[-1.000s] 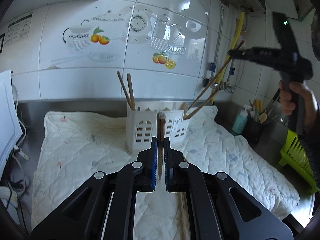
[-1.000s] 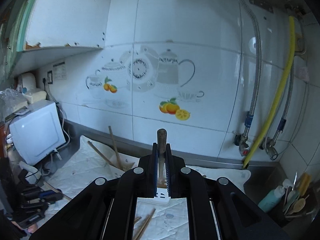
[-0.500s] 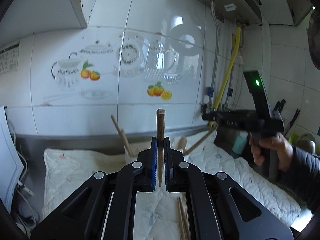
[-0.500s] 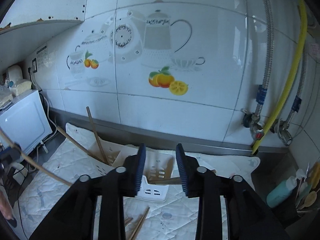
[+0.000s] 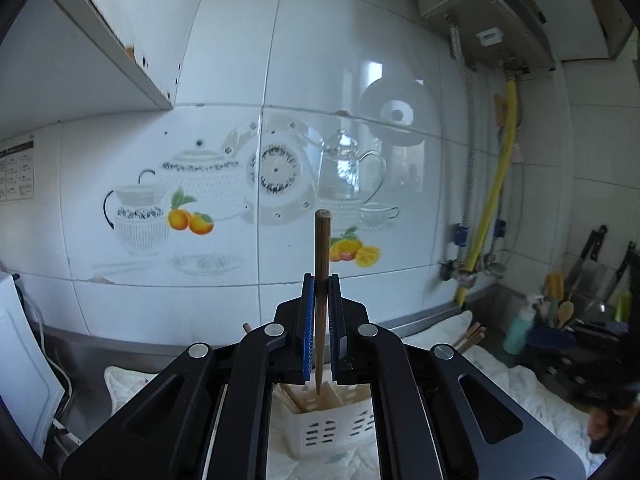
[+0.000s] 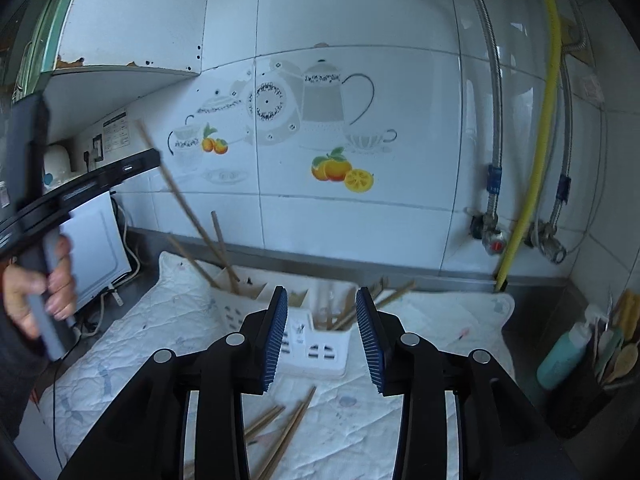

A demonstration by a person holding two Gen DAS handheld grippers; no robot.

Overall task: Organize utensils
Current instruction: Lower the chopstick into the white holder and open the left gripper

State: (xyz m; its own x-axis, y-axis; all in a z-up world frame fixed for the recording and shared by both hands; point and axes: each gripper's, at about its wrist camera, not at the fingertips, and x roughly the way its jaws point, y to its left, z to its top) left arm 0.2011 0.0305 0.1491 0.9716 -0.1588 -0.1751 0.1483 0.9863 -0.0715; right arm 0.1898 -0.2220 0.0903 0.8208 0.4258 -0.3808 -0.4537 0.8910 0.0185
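Note:
My left gripper [image 5: 321, 286] is shut on a brown chopstick [image 5: 322, 236] that stands upright between its blue pads, above the white slotted utensil holder [image 5: 320, 432]. In the right wrist view that gripper [image 6: 88, 184] comes in from the left with a hand [image 6: 48, 292] on its handle, its chopstick [image 6: 180, 196] slanting towards the holder [image 6: 316, 346]. My right gripper [image 6: 322, 294] hangs just short of the holder with its jaws opening and nothing between them. Several chopsticks [image 6: 222, 254] lean in the holder's slots. More chopsticks [image 6: 282, 438] lie loose on the quilted cloth [image 6: 420, 320].
A white appliance [image 6: 100, 248] with cords stands at the counter's left end. At the right are a teal bottle [image 6: 560, 356] and a dark caddy of wooden spoons [image 6: 620, 360]. Yellow hose [image 6: 536, 160] and metal pipes run down the tiled wall. A cabinet [image 5: 100, 32] hangs at upper left.
The left gripper has risen with its chopstick and now sits over the holder. The right gripper opened, let its chopstick go and sank towards the holder.

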